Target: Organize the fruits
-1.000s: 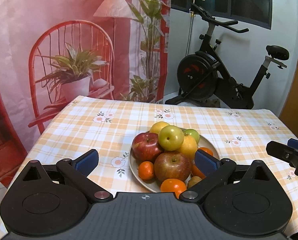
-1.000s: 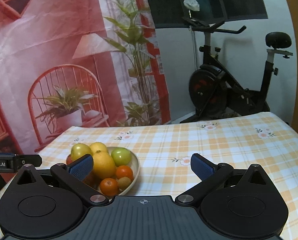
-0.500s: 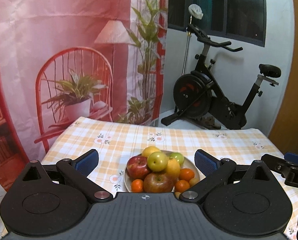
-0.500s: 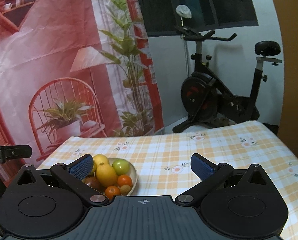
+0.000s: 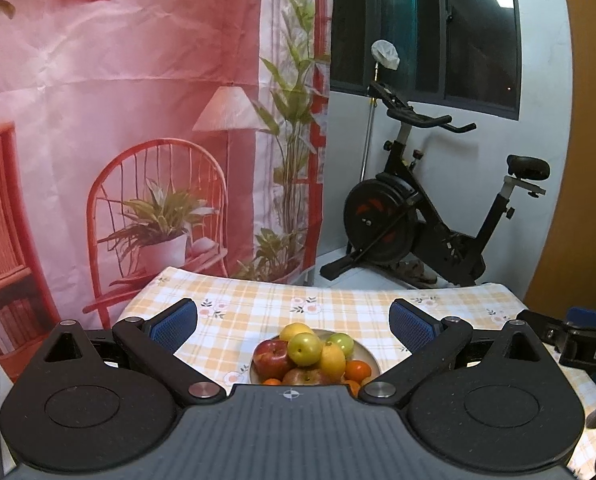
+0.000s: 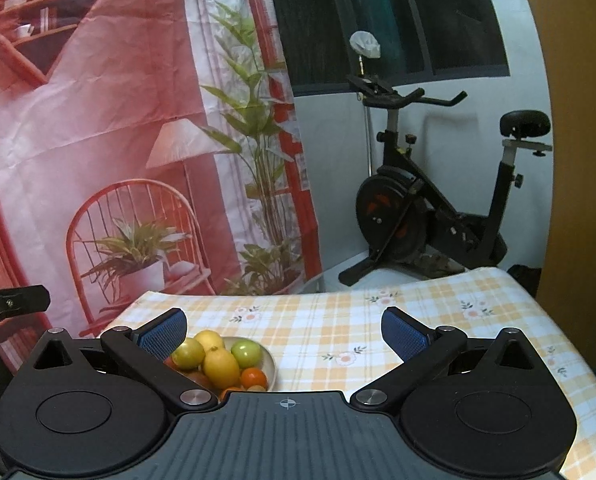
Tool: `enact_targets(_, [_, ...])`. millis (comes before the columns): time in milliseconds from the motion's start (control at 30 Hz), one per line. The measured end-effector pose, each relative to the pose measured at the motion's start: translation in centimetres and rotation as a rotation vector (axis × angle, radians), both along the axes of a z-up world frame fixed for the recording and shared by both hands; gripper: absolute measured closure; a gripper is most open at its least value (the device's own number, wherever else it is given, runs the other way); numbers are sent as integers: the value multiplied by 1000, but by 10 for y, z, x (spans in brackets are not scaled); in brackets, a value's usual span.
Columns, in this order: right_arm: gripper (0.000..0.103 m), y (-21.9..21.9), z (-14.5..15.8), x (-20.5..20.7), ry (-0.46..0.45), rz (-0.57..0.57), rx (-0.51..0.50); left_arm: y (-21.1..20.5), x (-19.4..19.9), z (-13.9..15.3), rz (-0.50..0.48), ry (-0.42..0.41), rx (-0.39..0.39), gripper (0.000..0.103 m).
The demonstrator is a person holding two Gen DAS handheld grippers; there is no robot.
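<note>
A plate [image 5: 372, 360] piled with fruit sits on the checked tablecloth [image 5: 258, 312]: red apples [image 5: 270, 358], a green apple [image 5: 305, 349], a lemon [image 5: 332, 360] and small oranges [image 5: 357, 370]. My left gripper [image 5: 294, 322] is open and empty, held above and behind the plate. My right gripper [image 6: 284, 330] is open and empty; the plate [image 6: 269, 362] with its lemon [image 6: 220, 368] lies low left between its fingers. Each gripper's tip shows at the other view's edge.
A printed backdrop [image 5: 138, 140] hangs behind the table. An exercise bike [image 5: 430, 216] stands beyond the far edge. The cloth to the right of the plate [image 6: 418, 320] bears only flower prints.
Both grippers have pulled back and up from the plate; the fruit now looks smaller and lower in both views. Both stay open.
</note>
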State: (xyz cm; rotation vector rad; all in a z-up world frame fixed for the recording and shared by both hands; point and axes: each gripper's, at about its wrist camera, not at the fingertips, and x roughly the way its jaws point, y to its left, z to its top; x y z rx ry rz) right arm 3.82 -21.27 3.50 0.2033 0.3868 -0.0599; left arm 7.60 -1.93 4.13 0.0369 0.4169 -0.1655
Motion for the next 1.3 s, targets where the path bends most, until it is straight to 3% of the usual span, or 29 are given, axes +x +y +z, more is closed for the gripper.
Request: enact_targets(1300, [0, 3, 12, -15, 14, -7, -57, 0, -14, 0, 26, -12, 30, 0])
